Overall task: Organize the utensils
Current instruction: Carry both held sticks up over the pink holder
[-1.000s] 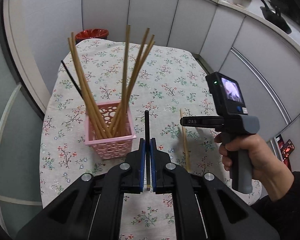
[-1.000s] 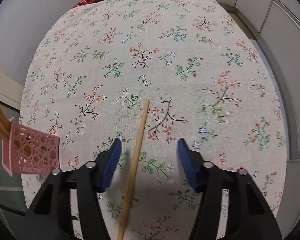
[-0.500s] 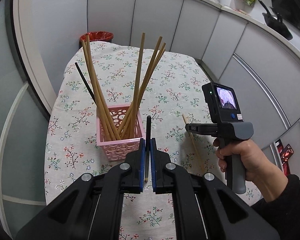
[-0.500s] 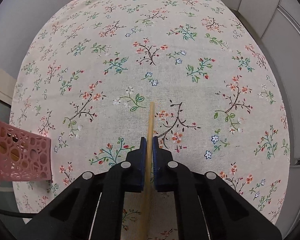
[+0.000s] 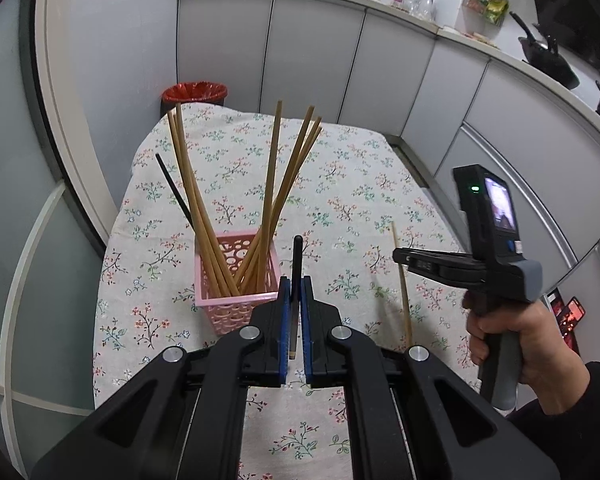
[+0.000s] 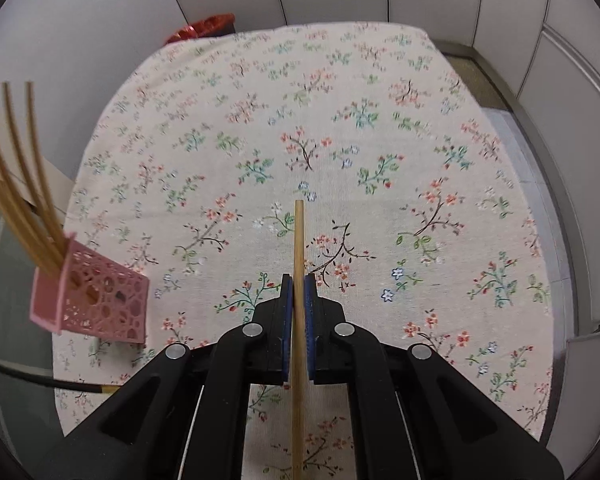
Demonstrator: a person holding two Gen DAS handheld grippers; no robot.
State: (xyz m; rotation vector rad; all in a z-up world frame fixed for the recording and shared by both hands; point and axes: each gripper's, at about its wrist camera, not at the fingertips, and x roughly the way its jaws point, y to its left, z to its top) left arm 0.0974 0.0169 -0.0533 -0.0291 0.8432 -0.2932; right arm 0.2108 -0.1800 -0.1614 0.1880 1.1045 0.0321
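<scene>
Landmark: the pink basket (image 5: 236, 284) stood on the flowered tablecloth (image 5: 340, 184); I place everything else from it.

My left gripper (image 5: 296, 312): clenched on a black chopstick (image 5: 297, 256), whose dark end stuck up past my pads just right of the basket. Its pale lower end showed between my jaws.

My right gripper (image 6: 299, 304): clamped on a bamboo chopstick (image 6: 299, 240), which ran straight through the pads and out ahead of them. In the left wrist view this stick (image 5: 400, 276) hung well right of the basket, and I judged it clear of the cloth.

My right hand (image 5: 512, 340): wrapped round the gripper's handle, further right of the basket.

Done: I counted about 7 bamboo chopsticks (image 5: 268, 184) standing fanned in the basket, plus 1 black chopstick in basket (image 5: 176, 192) leaning out over its left side.

In hand: 2 sticks, 1 per gripper, neither yet in the basket.

Left to do: carry both over the basket's open top and drop them in. My black one was almost there; the bamboo one had the longer way to go.

Loose on the cloth: I saw no other utensil lying around the basket in either view, so I judged these 2 to be the last, though the near edge of the table was hidden behind my own jaws.

Behind the basket: a red bin (image 5: 194, 92) sat past the far end of the table.
</scene>
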